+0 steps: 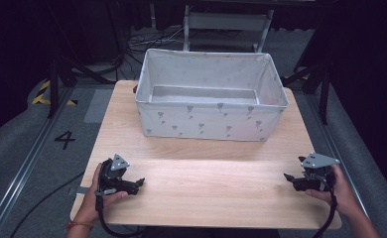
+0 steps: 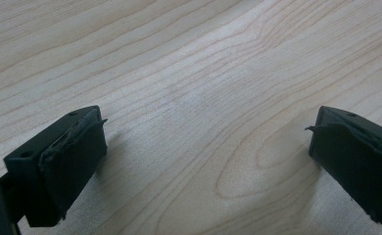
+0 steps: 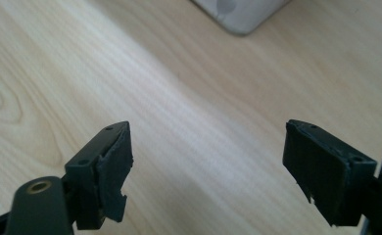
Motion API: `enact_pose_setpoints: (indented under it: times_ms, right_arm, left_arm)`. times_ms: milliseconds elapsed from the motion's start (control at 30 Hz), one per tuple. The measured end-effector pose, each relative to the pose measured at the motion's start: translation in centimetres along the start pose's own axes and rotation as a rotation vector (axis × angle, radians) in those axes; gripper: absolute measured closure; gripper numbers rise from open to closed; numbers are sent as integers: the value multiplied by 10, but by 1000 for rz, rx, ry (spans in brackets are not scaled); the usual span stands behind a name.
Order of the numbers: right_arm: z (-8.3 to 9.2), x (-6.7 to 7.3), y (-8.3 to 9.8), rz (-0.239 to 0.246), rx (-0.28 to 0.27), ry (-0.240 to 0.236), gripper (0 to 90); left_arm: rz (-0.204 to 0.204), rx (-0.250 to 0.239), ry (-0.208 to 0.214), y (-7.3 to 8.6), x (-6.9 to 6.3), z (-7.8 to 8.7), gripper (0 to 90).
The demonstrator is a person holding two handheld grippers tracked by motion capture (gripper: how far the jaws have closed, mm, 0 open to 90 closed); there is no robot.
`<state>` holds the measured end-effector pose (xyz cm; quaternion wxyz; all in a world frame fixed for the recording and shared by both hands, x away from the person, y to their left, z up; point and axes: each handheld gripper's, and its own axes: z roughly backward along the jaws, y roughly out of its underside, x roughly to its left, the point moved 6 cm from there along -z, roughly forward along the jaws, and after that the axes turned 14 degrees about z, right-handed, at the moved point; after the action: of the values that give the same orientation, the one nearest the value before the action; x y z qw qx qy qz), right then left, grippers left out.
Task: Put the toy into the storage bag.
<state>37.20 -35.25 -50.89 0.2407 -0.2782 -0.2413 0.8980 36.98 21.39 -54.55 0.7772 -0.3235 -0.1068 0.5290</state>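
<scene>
Two tools, left (image 1: 141,182) and right (image 1: 287,177), rest spread and empty at the frame's lower corners; the pale rectangular fabric bin (image 1: 209,124) lies up-centre on the wooden tabletop (image 1: 206,193), long axis crosswise, equally distant.

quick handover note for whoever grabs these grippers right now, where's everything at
Left gripper: open, holding nothing, low over the near left part of the wooden table, jaws pointing inward.
Right gripper: open, holding nothing, at the near right edge of the table, jaws pointing inward.
Fabric bin: stands upright at the far middle of the table, apart from both grippers. What shows of its inside looks empty; the near wall hides part of the floor.
Done: nothing visible; the bin is untouched.
Left: everything. The bin is the one thing within reach, so the first move is likely toward it.
</scene>
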Motion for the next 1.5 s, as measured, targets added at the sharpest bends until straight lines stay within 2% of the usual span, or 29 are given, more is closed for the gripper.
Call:
enact_pose_setpoints:
  times_ms: [33,67,100,133,200,233,333,400,1167,1500]
  right_arm:
    - [-4,5,10,-25,0,-21,187]
    - [-5,7,13,-32,-4,-28,184]
    - [-6,9,16,-60,-22,-43,184]
    - [-6,9,16,-60,-22,-43,184]
    - [-11,13,25,-109,-37,-75,183]
    - [-13,14,28,-116,-47,-67,180]
    - [-16,17,33,-201,-113,-83,177]
    - [-17,16,35,-245,-107,-102,166]
    - [-18,15,35,-249,-101,-99,146]
    - [-18,15,35,-248,-101,-99,146]
  left_arm:
    - [0,0,0,0,0,0,9]
    - [1,0,1,0,0,0,9]
    - [1,0,1,0,0,0,9]
    - [1,0,1,0,0,0,9]
    - [1,0,1,0,0,0,9]
    - [1,0,1,0,0,0,9]
    - [-1,-1,-1,0,0,0,9]
    - [1,-3,-1,0,0,0,9]
    - [7,1,1,0,0,0,6]
    - [8,-6,-10,-1,1,-1,5]
